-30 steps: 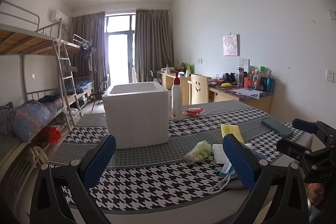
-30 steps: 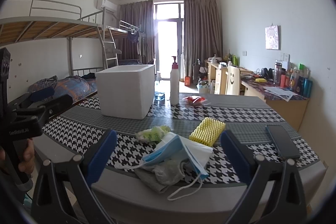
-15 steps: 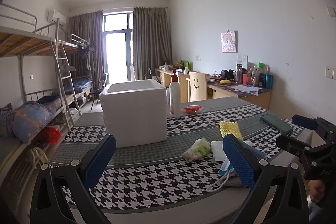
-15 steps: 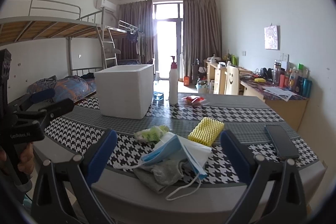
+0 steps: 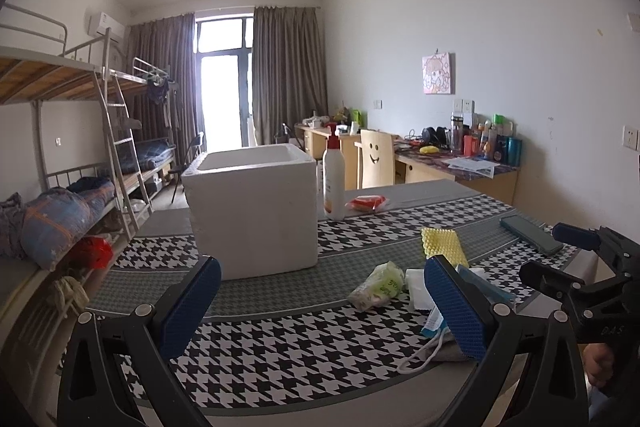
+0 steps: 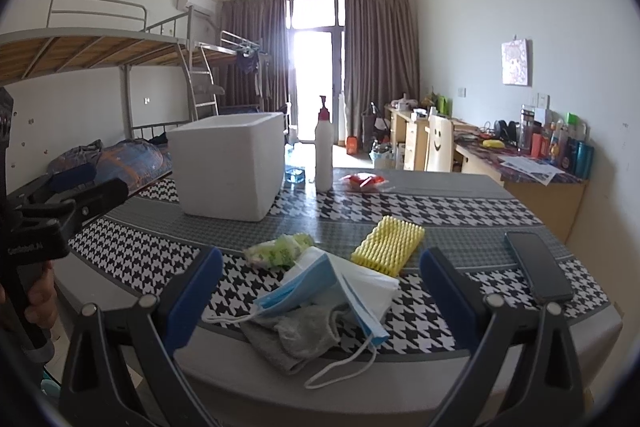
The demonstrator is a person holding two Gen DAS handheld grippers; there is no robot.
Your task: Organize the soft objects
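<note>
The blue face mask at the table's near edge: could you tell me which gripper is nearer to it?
Right. The right gripper hangs open directly in front of the blue face mask; the left gripper, also open, is off to the mask's left.

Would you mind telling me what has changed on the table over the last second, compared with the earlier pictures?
Very little. The left gripper drifted slightly, so its view shifted a touch; the right gripper barely moved. Both stay open and empty; nothing was taken or released. The blue mask, grey cloth, yellow sponge, green-and-white bag, phone and white foam box lie as before.
</note>
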